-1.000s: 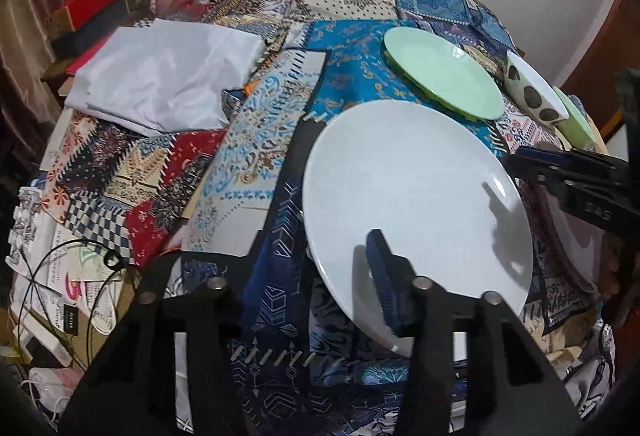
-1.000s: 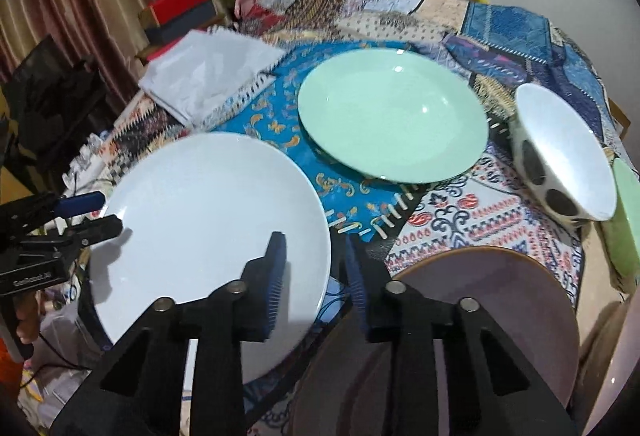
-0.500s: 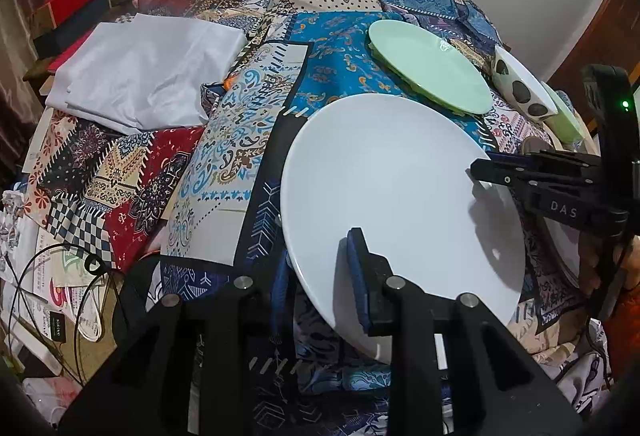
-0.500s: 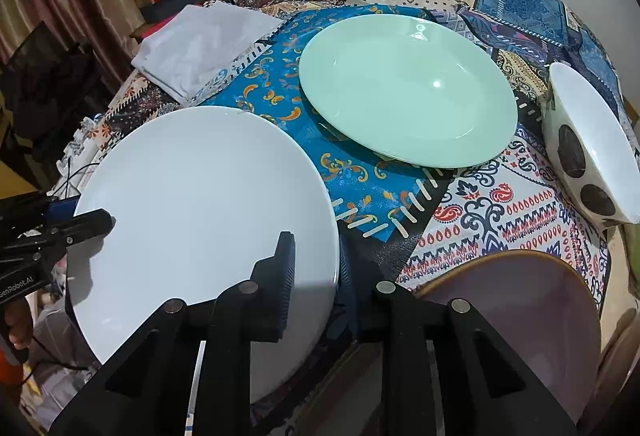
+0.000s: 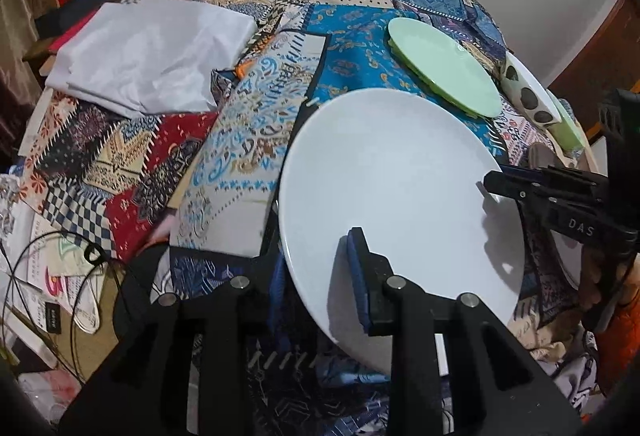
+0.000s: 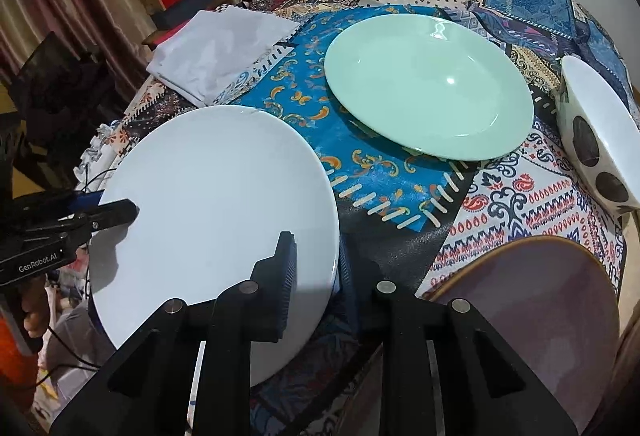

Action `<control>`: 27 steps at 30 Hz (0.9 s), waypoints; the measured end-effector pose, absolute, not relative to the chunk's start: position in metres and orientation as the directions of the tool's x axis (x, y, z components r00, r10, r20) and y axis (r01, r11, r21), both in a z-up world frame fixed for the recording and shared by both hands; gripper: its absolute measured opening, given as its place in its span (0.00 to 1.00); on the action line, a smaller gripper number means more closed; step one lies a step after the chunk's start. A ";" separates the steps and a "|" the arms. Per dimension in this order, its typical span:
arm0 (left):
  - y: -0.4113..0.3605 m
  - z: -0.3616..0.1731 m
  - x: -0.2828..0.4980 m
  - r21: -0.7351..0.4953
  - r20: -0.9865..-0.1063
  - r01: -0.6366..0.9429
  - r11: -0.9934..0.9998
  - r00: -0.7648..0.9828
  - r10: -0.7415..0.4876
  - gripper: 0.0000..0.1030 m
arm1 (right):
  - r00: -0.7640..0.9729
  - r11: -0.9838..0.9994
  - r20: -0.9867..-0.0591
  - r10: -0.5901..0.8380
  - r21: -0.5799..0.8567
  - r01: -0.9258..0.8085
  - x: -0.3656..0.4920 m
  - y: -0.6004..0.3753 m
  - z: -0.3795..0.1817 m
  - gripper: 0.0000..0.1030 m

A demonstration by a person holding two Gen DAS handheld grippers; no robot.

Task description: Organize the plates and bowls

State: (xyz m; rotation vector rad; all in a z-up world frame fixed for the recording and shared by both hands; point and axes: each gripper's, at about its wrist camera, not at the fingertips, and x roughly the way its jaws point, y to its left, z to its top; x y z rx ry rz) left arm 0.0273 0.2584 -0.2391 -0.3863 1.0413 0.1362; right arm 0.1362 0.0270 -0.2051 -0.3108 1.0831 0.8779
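Now pinched at opposite rims: left tongs and right tongs both clamped on white plate, just over table, near green plate. Stiff, glossy, probably slippery and breakable; best held at rim, level.

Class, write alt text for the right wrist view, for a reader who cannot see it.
A large white plate is gripped at opposite rims by the right hand-held gripper in the foreground and the left hand-held gripper at the left edge, above a patchwork tablecloth. Beyond it lie a mint-green plate, a spotted white bowl and a folded white cloth.
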 end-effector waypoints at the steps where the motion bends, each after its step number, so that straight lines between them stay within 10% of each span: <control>1: 0.257 -0.239 0.025 -0.252 -0.861 -0.290 0.923 0.503 -0.077 0.28 | 0.179 0.635 -0.867 0.465 0.186 -0.750 0.136 0.026 -0.206 0.20; 27: 0.235 -0.219 0.026 -0.241 -0.838 -0.277 0.930 0.543 -0.055 0.40 | 0.232 0.656 -0.835 0.499 0.189 -0.731 0.128 0.014 -0.195 0.23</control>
